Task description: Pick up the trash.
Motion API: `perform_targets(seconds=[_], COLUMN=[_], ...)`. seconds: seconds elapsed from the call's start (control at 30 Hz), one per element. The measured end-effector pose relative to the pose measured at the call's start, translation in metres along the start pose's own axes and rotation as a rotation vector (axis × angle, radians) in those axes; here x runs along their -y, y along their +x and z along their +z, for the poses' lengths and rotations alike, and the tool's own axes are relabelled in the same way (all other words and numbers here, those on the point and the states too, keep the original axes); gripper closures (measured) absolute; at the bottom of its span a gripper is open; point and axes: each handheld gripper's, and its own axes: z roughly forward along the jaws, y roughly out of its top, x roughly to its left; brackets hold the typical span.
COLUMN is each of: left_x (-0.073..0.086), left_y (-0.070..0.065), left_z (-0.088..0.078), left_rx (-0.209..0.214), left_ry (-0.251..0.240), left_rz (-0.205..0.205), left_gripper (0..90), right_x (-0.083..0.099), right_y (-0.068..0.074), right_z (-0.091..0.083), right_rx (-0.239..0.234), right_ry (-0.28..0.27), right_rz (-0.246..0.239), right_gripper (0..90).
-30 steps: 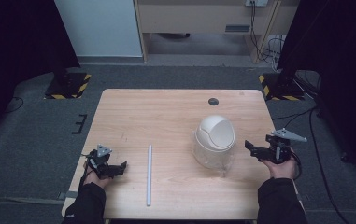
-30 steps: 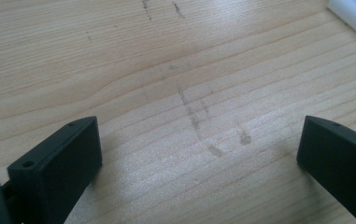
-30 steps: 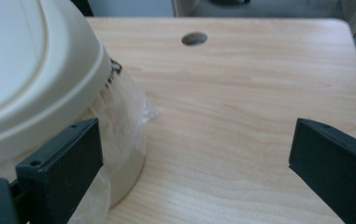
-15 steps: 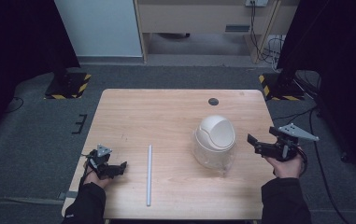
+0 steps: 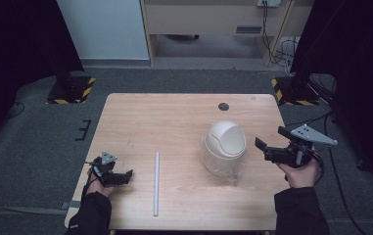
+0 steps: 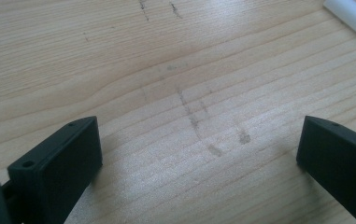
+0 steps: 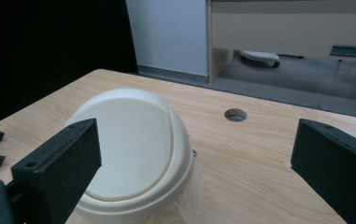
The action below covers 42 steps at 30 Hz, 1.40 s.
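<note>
A small white bin with a domed swing lid (image 5: 224, 148) stands right of centre on the wooden table (image 5: 174, 122); a clear bag liner shows at its base. In the right gripper view the bin (image 7: 133, 154) looms close ahead. My right gripper (image 5: 270, 145) hovers open just right of the bin, jaws pointing at it. A thin white rod (image 5: 156, 182) lies lengthwise left of centre; its end (image 6: 353, 16) shows in the left gripper view. My left gripper (image 5: 122, 177) rests open on the table by the front left corner, nothing between its jaws.
A round cable hole (image 5: 223, 106) sits in the table near its far edge, also seen as a hole (image 7: 235, 114) beyond the bin. Grey carpet surrounds the table. A pale cabinet (image 5: 213, 19) and cables stand at the back.
My right gripper has drifted to the right and lifted a little, away from the bin. The left gripper, rod and bin have stayed put.
</note>
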Motion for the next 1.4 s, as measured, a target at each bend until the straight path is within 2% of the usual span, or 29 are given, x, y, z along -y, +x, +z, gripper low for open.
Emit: perform_targets(seconds=[0.27,0.4,0.47,0.7,0.9,1.03,1.4], left_x=[0.000,0.000,0.000,-0.001,-0.001,-0.001,-0.001], left_y=[0.000,0.000,0.000,-0.001,0.000,0.000,0.000], left_z=[0.000,0.000,0.000,0.001,0.001,0.001,0.000], left_rx=[-0.001,-0.003,-0.004,-0.006,-0.006,-0.006,-0.005], left_ry=[0.000,0.000,0.000,0.000,0.000,0.000,0.003], left_rz=[0.001,-0.002,-0.002,-0.005,-0.004,-0.004,-0.004], left_gripper=[0.0,0.0,0.0,0.0,0.0,0.0,0.0], right_x=[-0.003,-0.004,-0.004,0.004,0.010,0.014,0.027], right_y=[0.016,0.027,0.028,0.043,0.050,0.052,0.061], right_z=[0.009,0.015,0.017,0.034,0.043,0.047,0.060], right_rx=[-0.053,-0.105,-0.107,-0.160,-0.191,-0.202,-0.215], right_ry=[0.021,0.015,0.020,0.060,0.083,0.102,0.176], right_rz=[-0.021,-0.019,-0.024,-0.044,-0.046,-0.038,-0.059], right_gripper=[2.9,3.2,3.2,3.8,6.1,6.3,6.1])
